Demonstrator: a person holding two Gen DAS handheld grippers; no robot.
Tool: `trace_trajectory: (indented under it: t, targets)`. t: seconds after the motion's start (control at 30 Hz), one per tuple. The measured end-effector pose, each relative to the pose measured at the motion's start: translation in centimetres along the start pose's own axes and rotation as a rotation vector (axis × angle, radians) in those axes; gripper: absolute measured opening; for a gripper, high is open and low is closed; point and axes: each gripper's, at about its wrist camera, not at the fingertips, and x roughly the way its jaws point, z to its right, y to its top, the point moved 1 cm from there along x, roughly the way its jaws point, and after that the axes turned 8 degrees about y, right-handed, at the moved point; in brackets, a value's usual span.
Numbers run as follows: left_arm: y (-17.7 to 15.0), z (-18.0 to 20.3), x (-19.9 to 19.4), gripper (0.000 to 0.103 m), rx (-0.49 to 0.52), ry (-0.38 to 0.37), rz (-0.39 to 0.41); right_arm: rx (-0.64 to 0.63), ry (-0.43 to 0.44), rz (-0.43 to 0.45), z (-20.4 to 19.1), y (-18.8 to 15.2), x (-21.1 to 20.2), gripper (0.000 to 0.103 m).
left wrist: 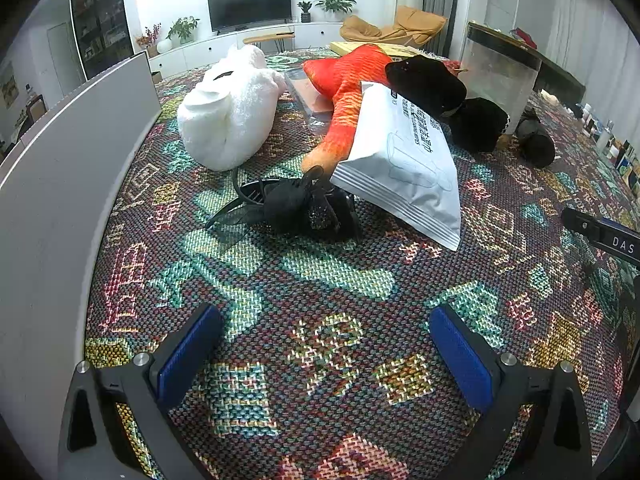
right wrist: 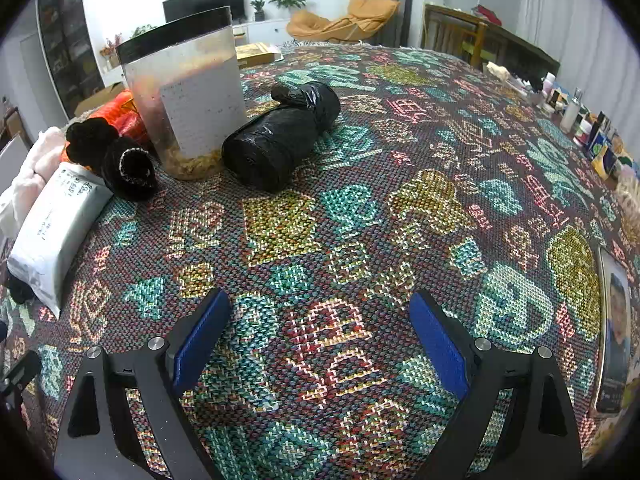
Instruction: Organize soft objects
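Observation:
On the patterned woven cloth lie a white plush toy (left wrist: 230, 114), an orange-red plush (left wrist: 344, 92), a white soft pack (left wrist: 404, 160) leaning on it, black fuzzy items (left wrist: 430, 84), and a black hair clip with mesh bow (left wrist: 296, 204). My left gripper (left wrist: 324, 356) is open and empty, low over the cloth, short of the hair clip. My right gripper (right wrist: 320, 340) is open and empty over bare cloth. In the right wrist view a black bag roll (right wrist: 280, 136) lies beside a clear canister (right wrist: 188, 92); the white pack (right wrist: 52, 224) and black fuzzy items (right wrist: 116, 156) sit left.
A grey panel (left wrist: 68, 168) stands along the left edge of the table. Small bottles and boxes (right wrist: 588, 128) line the right edge. A phone (right wrist: 614, 332) lies at the near right. The right gripper's body (left wrist: 604, 236) shows at the left view's right edge.

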Motion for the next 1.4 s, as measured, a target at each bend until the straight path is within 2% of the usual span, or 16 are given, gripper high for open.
trace_trajectory:
  t: [0.93,1.03,1.1,1.2,1.3,1.4]
  targets:
    - [0.0,0.0,-0.1,0.103,0.005,-0.001,-0.003,0.0,-0.001,0.0,0.0,0.0,0.0,0.093]
    - [0.6,0.1,-0.1,0.103,0.033,-0.015,-0.071,0.0,-0.001,0.0,0.0,0.0,0.0,0.093]
    - [1.4,-0.2,-1.0,0.102,0.024,-0.062,-0.093,-0.001,-0.001,0.0,0.0,0.0,0.0,0.093]
    - [3.9,-1.1,-3.1,0.102,0.01,-0.112,-0.061,0.0,-0.001,0.0,0.0,0.0,0.0,0.093]
    - [7.4,-2.4,-3.9,0.102,-0.003,-0.106,-0.046,-0.001,-0.001,0.0,0.0,0.0,0.0,0.093]
    - [11.5,-4.5,-2.5,0.102,-0.049,-0.068,-0.063,0.0,-0.001,0.0,0.0,0.0,0.0,0.093]
